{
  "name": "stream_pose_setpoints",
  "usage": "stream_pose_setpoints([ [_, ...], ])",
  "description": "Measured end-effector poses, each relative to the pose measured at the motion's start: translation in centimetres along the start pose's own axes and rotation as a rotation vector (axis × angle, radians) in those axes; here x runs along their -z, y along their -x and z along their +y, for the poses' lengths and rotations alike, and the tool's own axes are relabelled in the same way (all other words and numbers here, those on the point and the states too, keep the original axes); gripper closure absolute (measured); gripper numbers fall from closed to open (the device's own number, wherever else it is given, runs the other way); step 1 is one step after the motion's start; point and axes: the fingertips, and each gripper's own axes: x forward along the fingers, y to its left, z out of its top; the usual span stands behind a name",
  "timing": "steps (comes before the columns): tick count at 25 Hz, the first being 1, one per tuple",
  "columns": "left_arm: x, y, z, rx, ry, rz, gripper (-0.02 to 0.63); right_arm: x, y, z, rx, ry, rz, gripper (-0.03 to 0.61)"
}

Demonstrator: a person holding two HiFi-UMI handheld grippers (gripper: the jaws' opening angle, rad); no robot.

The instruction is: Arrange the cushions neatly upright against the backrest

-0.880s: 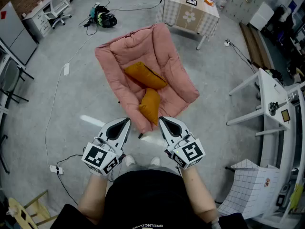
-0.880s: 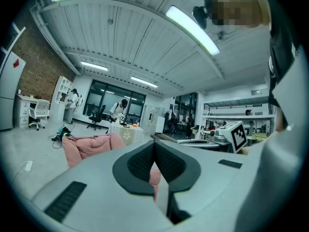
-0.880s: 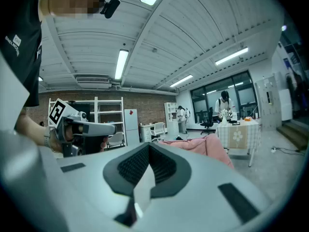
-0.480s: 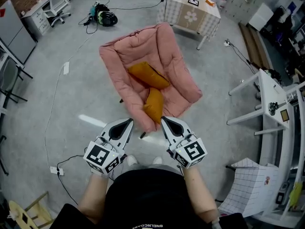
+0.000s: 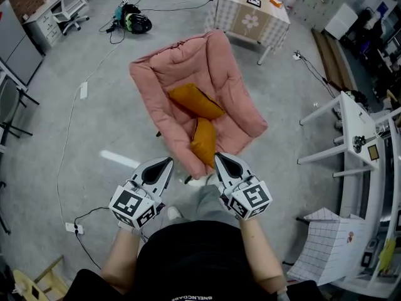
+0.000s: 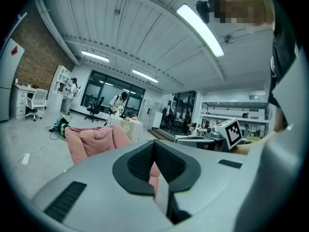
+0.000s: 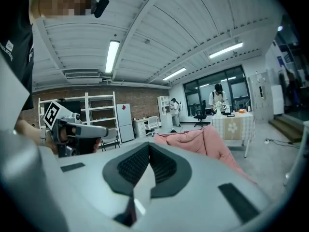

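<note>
A pink padded chair (image 5: 207,61) stands on the grey floor ahead of me, its backrest on the far side. Two orange cushions are in it. One cushion (image 5: 195,101) lies flat across the seat. The other cushion (image 5: 203,141) slumps near the front edge. My left gripper (image 5: 165,162) and right gripper (image 5: 220,158) are held side by side just short of the chair's front edge, both shut and empty. In the left gripper view the shut left gripper (image 6: 154,150) points over the chair (image 6: 94,139). The right gripper (image 7: 148,154) is shut too, with the chair (image 7: 205,139) ahead.
A table with a chequered cloth (image 5: 250,14) stands behind the chair. White desks (image 5: 351,121) line the right side. A cable (image 5: 67,137) runs over the floor at left to a power strip (image 5: 72,226). A dark bag (image 5: 135,22) lies far left.
I have stepped a little closer to the chair, and a leg now shows between the grippers. Both grippers stay shut and keep their places.
</note>
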Motion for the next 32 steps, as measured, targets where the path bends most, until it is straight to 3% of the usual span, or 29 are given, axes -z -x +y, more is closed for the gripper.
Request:
stream_pose_setpoints([
  [6,1.0,-3.2,3.0,-0.041,0.022,0.048,0.601,0.3,-3.6,-4.4,-0.007,0.0,0.003,0.569],
  [21,-0.5,-17.1,7.4,-0.293,0.037,0.137,0.601,0.3,-13.7,-20.2,-0.196,-0.072,0.101,0.561],
  [32,1.0,-18.0,9.7,-0.418,0.104,0.167,0.601,4.0,-19.1,-23.4,-0.282,-0.03,0.267,0.434],
])
